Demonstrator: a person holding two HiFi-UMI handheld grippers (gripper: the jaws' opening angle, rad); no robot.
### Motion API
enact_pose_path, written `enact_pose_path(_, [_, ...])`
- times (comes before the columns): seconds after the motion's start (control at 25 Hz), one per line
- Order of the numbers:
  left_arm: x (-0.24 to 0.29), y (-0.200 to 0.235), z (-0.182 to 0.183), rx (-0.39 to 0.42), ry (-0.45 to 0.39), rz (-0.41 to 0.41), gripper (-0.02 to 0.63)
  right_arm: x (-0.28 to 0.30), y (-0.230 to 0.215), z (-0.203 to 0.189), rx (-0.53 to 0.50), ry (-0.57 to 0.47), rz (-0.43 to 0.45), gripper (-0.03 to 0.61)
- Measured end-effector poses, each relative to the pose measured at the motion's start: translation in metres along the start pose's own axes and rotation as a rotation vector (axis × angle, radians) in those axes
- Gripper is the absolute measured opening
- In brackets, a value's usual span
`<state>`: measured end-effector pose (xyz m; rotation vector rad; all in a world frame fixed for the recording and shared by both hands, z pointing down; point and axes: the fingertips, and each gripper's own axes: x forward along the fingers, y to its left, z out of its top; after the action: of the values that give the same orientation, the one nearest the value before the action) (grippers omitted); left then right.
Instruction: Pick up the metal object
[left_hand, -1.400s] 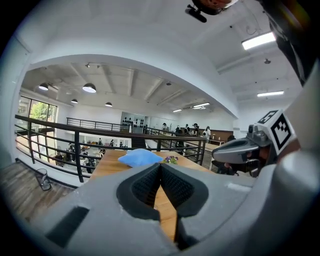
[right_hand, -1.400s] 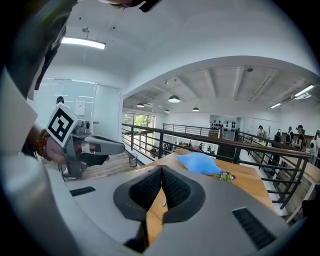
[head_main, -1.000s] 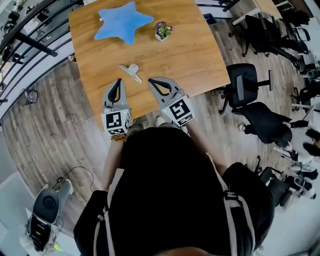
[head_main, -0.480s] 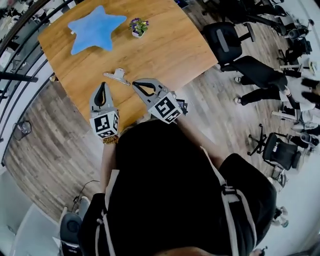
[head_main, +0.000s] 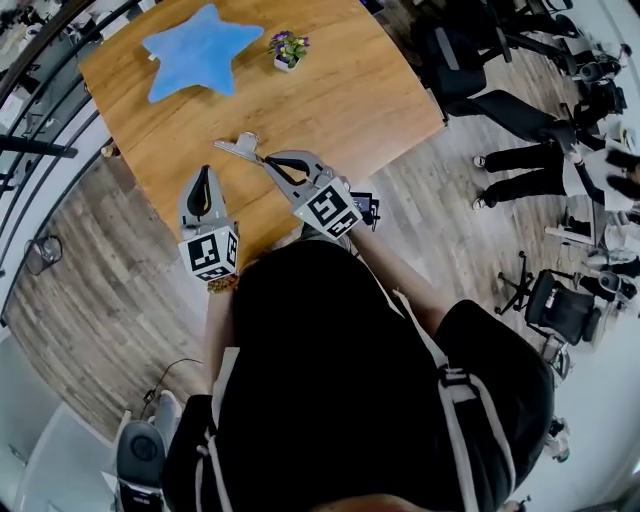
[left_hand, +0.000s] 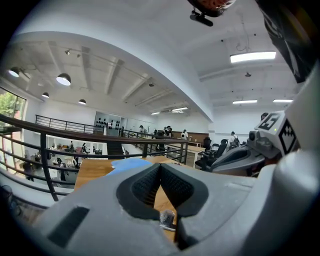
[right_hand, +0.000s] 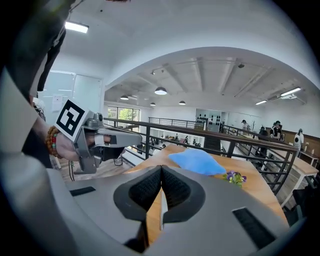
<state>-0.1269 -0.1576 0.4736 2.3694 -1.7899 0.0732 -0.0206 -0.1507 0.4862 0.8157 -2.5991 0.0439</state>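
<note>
The metal clip lies near the front of the wooden table; its wing reaches back into my right gripper. In the right gripper view the jaws are pressed together on a thin metal edge of the clip. I cannot tell whether the clip is off the table. My left gripper hovers to the clip's left, shut with nothing in it. Below its closed tips part of the clip shows.
A blue star-shaped cushion and a small potted plant sit at the table's far side. A black railing runs along the left. Office chairs stand on the wood floor to the right.
My right gripper has moved forward to the metal clip and now grips its wing. The left gripper has stayed about where it was.
</note>
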Motion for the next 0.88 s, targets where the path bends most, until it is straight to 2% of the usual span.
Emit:
enact_pose_path(0.24, [-0.009,0.023,-0.004,-0.014,0.0,0.049,0.008,0.022,0.002,-0.007,-0.02,0.021,0.017,0.0])
enact_pose_path(0.6, [-0.002,0.037,0.001,-0.008,-0.013,0.053,0.008,0.041,-0.008,-0.005,-0.044,0.042,0.023,0.0])
enact_pose_path(0.88, [0.001,0.045,-0.006,-0.023,-0.002,0.063,0.008,0.054,-0.023,-0.034,-0.033,0.115,0.003,0.0])
